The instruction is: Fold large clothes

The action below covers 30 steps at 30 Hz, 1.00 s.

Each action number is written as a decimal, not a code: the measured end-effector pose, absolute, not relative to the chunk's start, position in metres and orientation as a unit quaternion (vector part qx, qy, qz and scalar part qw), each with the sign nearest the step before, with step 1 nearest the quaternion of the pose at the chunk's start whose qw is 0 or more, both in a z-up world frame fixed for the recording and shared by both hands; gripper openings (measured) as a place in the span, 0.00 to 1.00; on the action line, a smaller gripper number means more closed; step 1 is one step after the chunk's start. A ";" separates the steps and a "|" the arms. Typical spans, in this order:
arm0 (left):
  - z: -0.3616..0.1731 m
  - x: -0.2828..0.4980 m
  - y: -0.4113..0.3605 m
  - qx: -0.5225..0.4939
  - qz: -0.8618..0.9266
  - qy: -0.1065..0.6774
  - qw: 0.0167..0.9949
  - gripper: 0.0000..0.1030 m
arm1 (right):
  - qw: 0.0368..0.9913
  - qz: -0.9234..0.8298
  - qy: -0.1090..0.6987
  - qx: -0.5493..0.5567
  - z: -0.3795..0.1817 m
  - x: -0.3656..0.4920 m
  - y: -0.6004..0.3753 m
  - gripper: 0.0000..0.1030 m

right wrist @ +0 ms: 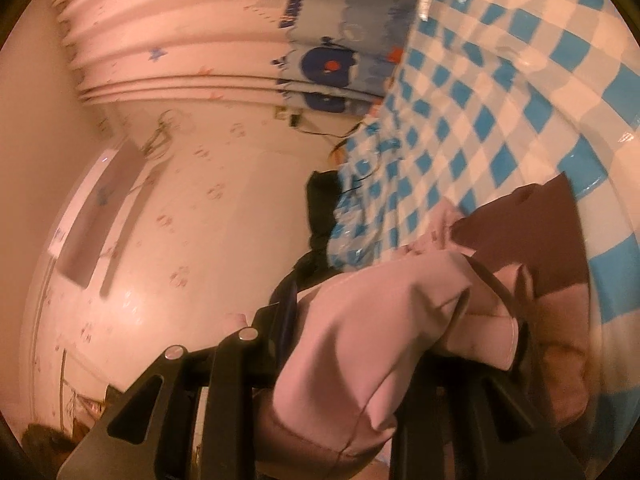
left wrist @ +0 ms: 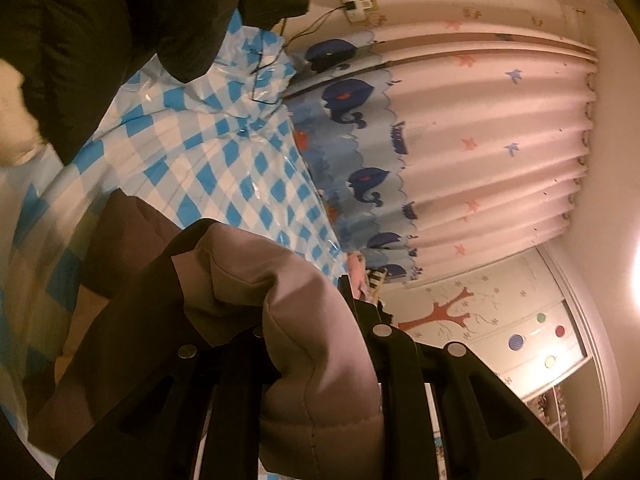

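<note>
The left hand-held gripper (left wrist: 316, 344) is clenched on a padded fold of the taupe quilted coat (left wrist: 304, 320). The right hand-held gripper (right wrist: 360, 360) likewise grips the coat's fabric. Beyond, toward 11 o'clock, lies the blue-checked plastic sheet (left wrist: 224, 148); at 2 o'clock hangs the whale-print curtain (left wrist: 460, 140).

padded garment (left wrist: 296, 320) bunched between L gripper (left wrist: 316, 344) jaws, same garment in R gripper (right wrist: 352, 356), checked sheet (left wrist: 224, 152) under it, dark coat (left wrist: 100, 28) on sheet's far end, curtain (left wrist: 480, 152) behind
</note>
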<state>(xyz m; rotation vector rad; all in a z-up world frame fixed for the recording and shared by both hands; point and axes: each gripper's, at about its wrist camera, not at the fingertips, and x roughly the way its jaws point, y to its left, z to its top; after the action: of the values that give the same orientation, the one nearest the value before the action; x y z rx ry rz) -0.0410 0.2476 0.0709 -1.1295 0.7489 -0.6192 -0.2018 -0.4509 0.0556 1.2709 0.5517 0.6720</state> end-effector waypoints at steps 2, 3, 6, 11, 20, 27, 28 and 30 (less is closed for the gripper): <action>0.067 -0.030 0.244 -0.513 -0.274 0.341 0.738 0.14 | 0.716 0.296 0.256 0.578 0.050 -0.190 -0.453 0.27; 0.065 -0.024 0.242 -0.513 -0.268 0.342 0.740 0.14 | 0.716 0.291 0.260 0.579 0.047 -0.183 -0.454 0.27; 0.053 -0.006 0.236 -0.513 -0.249 0.347 0.744 0.14 | 0.713 0.278 0.274 0.583 0.035 -0.166 -0.456 0.27; 0.025 0.016 0.231 -0.516 -0.220 0.359 0.746 0.14 | 0.706 0.252 0.299 0.591 0.008 -0.142 -0.458 0.27; -0.020 0.047 0.226 -0.501 -0.179 0.380 0.756 0.14 | 0.692 0.221 0.332 0.602 -0.034 -0.107 -0.458 0.27; -0.051 0.062 0.221 -0.488 -0.149 0.408 0.757 0.16 | 0.674 0.212 0.355 0.612 -0.053 -0.094 -0.459 0.27; -0.053 0.063 0.221 -0.487 -0.148 0.411 0.756 0.16 | 0.670 0.213 0.357 0.615 -0.055 -0.093 -0.460 0.27; -0.055 0.066 0.220 -0.483 -0.145 0.417 0.756 0.17 | 0.667 0.212 0.362 0.615 -0.055 -0.091 -0.460 0.27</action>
<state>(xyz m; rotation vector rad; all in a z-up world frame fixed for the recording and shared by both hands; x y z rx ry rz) 0.0659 0.2201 -0.0551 -1.0529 0.9088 -0.3157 -0.0915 -0.4597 -0.0550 1.3884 0.8159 0.4783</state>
